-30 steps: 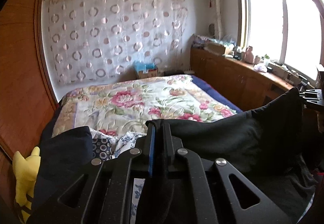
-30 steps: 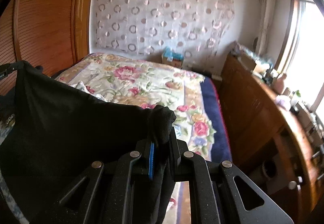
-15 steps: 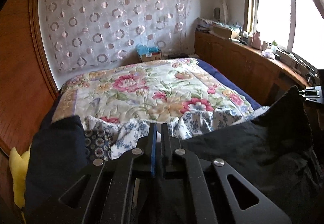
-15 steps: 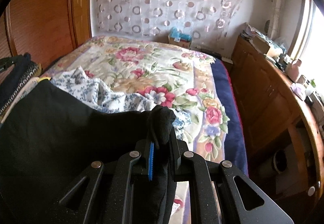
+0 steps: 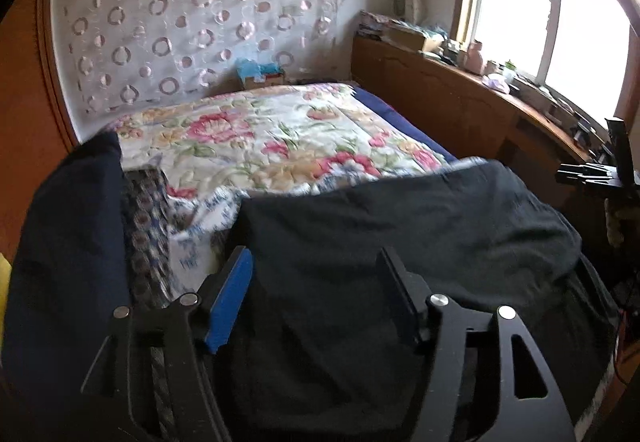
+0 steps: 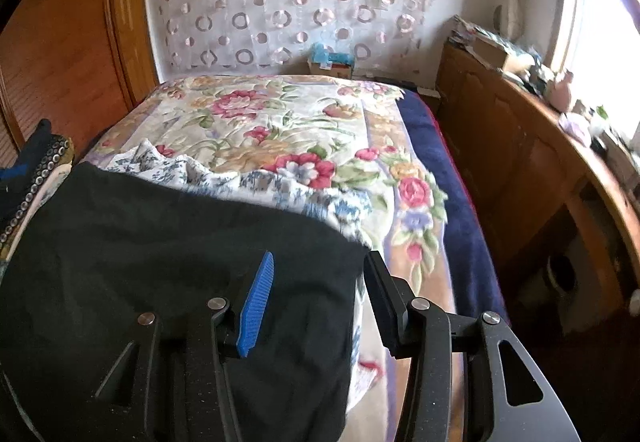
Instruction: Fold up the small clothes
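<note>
On bed (image 6: 304, 130), near end: black garment (image 5: 400, 234) lying flat over blue-print cloth (image 6: 280, 190). Left gripper (image 5: 316, 282) jaws just opened, spread above garment, pads clear. Right gripper (image 6: 320, 282) likewise just opened, straddling garment's right edge, not pinching.

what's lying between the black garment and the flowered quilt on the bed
A crumpled blue-and-white floral cloth lies between black garment and flowered quilt, clearest in the right wrist view.

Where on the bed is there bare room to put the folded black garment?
The far half of the floral quilt, between the dotted curtain and the blue-print cloth, is bare. The near end is crowded: black garment, dark clothes pile at left.
</note>
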Demonstrator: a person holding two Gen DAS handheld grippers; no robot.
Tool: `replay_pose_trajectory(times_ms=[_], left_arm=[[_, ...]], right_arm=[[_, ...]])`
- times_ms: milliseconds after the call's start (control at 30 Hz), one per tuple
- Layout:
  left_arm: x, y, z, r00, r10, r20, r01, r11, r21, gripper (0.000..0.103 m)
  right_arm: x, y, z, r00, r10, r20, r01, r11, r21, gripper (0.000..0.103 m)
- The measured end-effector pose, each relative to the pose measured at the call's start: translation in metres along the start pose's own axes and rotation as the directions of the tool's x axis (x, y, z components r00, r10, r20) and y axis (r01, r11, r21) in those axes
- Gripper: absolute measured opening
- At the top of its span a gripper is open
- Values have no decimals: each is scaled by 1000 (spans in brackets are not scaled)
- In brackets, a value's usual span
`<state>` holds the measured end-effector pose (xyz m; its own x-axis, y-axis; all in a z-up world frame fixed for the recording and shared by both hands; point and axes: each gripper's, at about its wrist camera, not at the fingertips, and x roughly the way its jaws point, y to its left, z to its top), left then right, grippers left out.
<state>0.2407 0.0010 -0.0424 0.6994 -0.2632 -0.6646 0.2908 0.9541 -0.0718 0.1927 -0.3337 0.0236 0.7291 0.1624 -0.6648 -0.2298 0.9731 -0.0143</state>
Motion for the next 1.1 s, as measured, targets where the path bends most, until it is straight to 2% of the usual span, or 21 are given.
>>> replay_pose_trajectory(times_ms=[67,300,433,633,933,1033,1100], left_arm=[[-2,-6,-10,1000,-9,-15,9,1000,11,74],[-12,-14,-35,999,-3,-40,2,1000,-8,74],[-14,-14,-51,997,15,-69,-16,1000,-22,74],[-9,-12,-70,993,21,-113,-25,999,-38,74],[-6,-12,-76,992,40,-117,-42,999,-20,74],[-4,-13,-78,992,45,-122,-47,999,-21,74],[-5,-14,-79,991,49,-123,-52,998,-24,75]], right_arm=[[-7,0,-17,1000,7,-14,-7,1000,17,49],[-39,-10,-66,998,8,-70,-1,996,94,49],[-51,-16,-79,996,25,-85,-11,988,151,49],[-55,-16,-86,994,38,-103,-18,982,189,49],[-38,-12,-79,993,55,-101,-28,967,253,49],[-34,-7,-78,995,43,-88,-20,970,244,49],[-30,-1,-79,996,17,-86,3,975,224,45]])
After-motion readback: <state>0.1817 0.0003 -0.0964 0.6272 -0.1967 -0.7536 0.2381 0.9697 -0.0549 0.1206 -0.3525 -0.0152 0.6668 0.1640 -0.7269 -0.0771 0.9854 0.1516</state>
